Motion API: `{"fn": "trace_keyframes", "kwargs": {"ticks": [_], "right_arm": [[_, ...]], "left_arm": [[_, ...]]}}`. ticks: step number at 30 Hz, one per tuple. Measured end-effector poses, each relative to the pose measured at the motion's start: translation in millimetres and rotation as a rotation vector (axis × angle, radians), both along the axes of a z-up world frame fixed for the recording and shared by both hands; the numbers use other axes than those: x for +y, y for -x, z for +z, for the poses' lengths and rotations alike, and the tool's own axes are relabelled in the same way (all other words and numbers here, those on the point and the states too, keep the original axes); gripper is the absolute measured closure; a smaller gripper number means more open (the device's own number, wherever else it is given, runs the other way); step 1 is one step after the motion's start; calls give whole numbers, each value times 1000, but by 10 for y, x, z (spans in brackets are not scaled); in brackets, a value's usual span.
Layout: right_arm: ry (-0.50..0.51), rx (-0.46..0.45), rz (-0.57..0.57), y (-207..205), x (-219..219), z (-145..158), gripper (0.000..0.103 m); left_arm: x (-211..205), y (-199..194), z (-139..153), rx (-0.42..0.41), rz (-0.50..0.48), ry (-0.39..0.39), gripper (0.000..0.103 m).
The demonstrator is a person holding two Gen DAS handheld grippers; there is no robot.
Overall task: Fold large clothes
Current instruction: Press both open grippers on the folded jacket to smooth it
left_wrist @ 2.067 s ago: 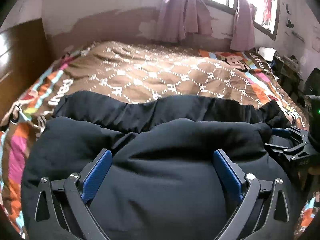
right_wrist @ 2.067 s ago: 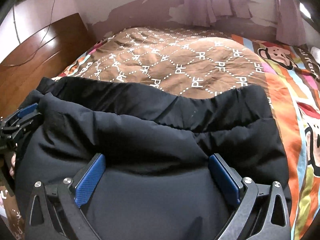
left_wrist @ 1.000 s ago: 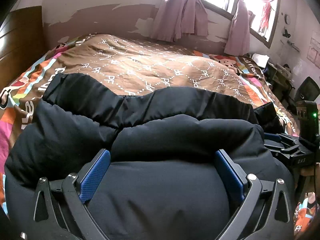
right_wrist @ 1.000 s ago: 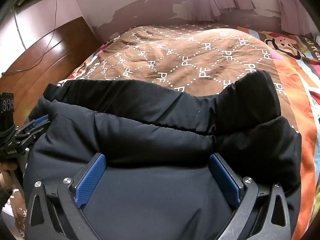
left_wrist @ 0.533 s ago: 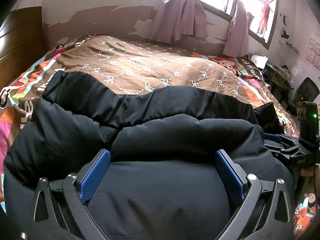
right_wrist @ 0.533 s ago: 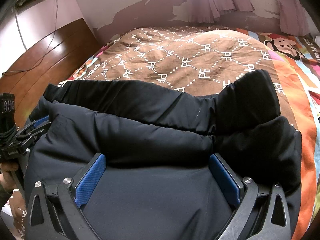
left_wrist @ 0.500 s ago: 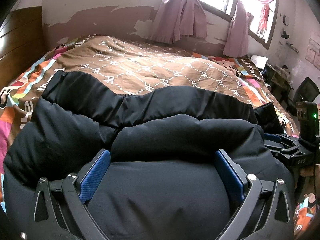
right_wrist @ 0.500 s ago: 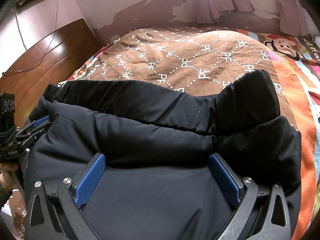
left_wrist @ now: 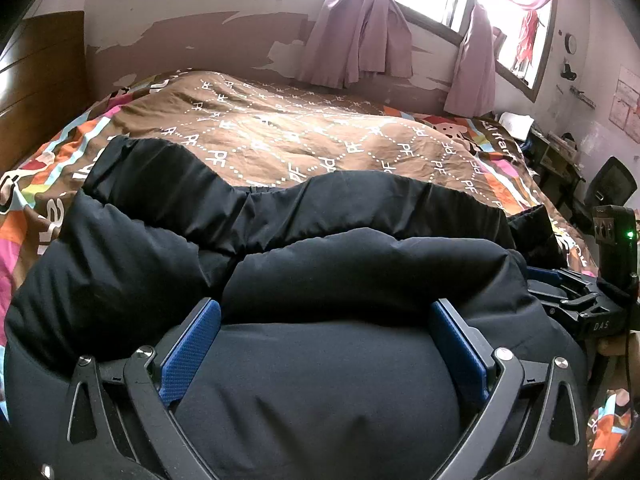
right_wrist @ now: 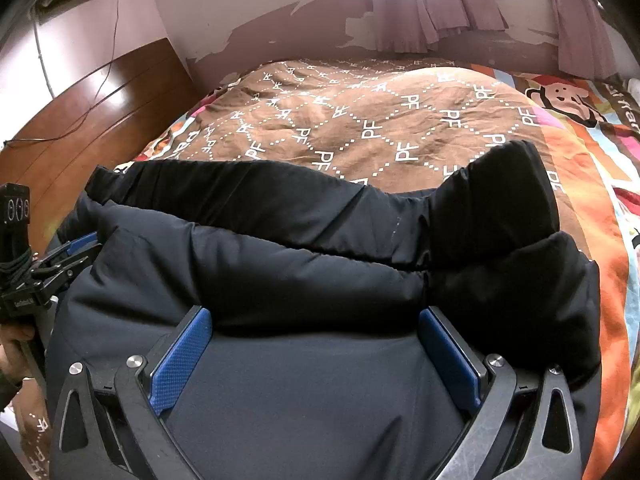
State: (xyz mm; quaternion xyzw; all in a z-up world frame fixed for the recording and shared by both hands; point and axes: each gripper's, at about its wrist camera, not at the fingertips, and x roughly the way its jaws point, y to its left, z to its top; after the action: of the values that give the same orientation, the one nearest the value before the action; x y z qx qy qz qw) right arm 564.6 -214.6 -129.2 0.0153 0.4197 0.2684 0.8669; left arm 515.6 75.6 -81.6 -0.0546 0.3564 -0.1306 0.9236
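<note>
Across the bed's brown patterned quilt (left_wrist: 280, 136) we see the black padded jacket (left_wrist: 320, 264) lying bunched at its near edge, our left gripper (left_wrist: 324, 336) and right gripper (right_wrist: 316, 336) both spread wide over its fabric.

Both grippers, left gripper (left_wrist: 325, 320) and right gripper (right_wrist: 314, 326), share black frames, silver screws, and blue textured pads (left_wrist: 188, 354) at eight and four o'clock.

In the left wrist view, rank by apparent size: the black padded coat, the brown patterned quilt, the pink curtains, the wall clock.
Largest to smallest as seen:
1. black padded coat, though it sits closest to the lens, which inflates it
2. brown patterned quilt
3. pink curtains
4. wall clock, tiny and far off
</note>
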Motion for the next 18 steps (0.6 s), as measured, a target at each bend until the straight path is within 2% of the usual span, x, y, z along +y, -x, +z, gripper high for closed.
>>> {"fn": "trace_keyframes", "kwargs": {"ticks": [7, 18], "right_arm": [[11, -8, -1, 19, -6, 6, 0], [13, -37, -4, 59, -12, 6, 0]], "left_arm": [[1, 45, -7, -10, 8, -21, 1], [5, 67, -25, -17, -2, -4, 1]]}}
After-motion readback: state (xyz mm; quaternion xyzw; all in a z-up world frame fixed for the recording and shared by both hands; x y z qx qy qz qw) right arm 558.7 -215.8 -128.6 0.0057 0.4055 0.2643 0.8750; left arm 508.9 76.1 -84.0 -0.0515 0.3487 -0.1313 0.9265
